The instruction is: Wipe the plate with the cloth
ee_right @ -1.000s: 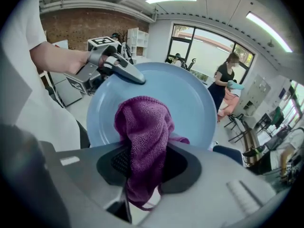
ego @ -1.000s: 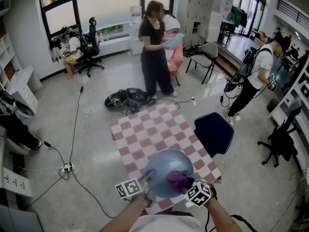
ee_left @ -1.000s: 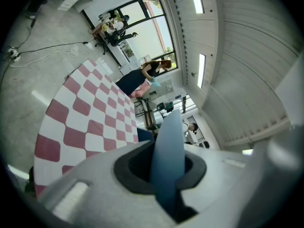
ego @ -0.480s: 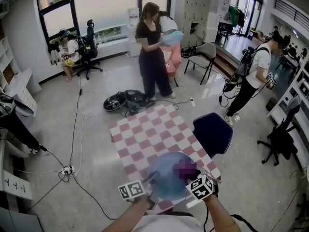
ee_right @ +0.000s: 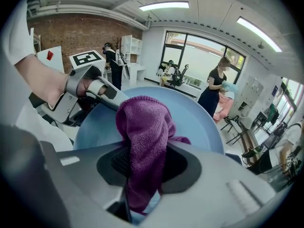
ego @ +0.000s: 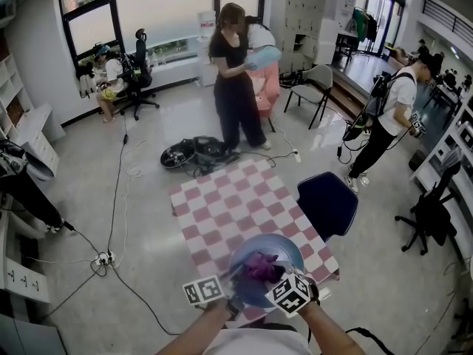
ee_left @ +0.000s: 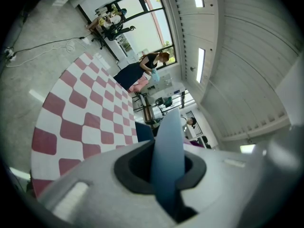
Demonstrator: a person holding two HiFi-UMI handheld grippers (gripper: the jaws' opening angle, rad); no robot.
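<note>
plate [ego: 287,248]: plain light blue. cloth [ego: 259,266]: solid purple, knitted weave. counter [ego: 222,205]: dusky red and white checks, all over. chair [ego: 327,204]: dark navy. floor [ego: 148,220]: pale grey, faintly speckled. cable [ego: 116,191]: black.

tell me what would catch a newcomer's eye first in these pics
The eye lands on the purple cloth, clamped in the right gripper and lying against a pale blue plate over the near end of the red-and-white checkered table. The left gripper pinches the plate's rim, which shows edge-on in its own view. Beyond the table, a person in black stands on the open floor.
</note>
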